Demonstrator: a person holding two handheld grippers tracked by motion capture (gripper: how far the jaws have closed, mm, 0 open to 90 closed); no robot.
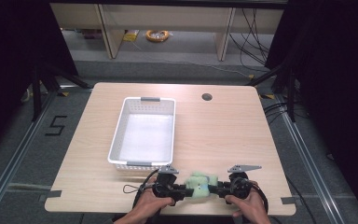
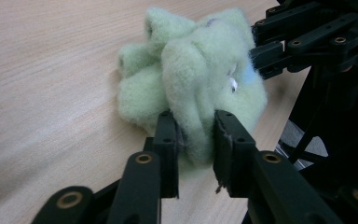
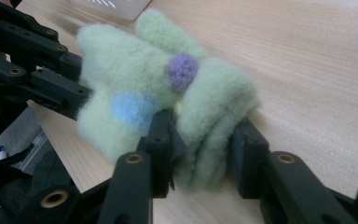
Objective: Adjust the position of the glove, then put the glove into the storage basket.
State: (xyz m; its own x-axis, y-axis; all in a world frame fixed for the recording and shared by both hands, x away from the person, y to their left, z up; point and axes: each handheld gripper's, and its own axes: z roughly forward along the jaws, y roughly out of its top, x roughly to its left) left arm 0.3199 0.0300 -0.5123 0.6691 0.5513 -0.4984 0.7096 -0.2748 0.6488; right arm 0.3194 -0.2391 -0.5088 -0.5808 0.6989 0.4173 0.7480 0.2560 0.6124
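Note:
A fluffy pale green plush toy (image 1: 200,181) lies near the table's front edge, between the two hand-held grippers. My left gripper (image 1: 185,190) comes at it from the left and my right gripper (image 1: 217,190) from the right. In the left gripper view the left gripper (image 2: 196,128) is shut on a fold of the plush toy (image 2: 191,70), with the right gripper (image 2: 265,51) biting its far side. In the right gripper view the right gripper (image 3: 205,137) pinches another fold of the plush toy (image 3: 135,65), which has a purple knob (image 3: 182,70) and a blue patch (image 3: 130,108).
A white plastic basket (image 1: 117,135) stands on the wooden table (image 1: 223,135) just behind and left of the grippers. A round cable hole (image 1: 207,97) sits at the table's far side. Bare wood lies to the right of the basket.

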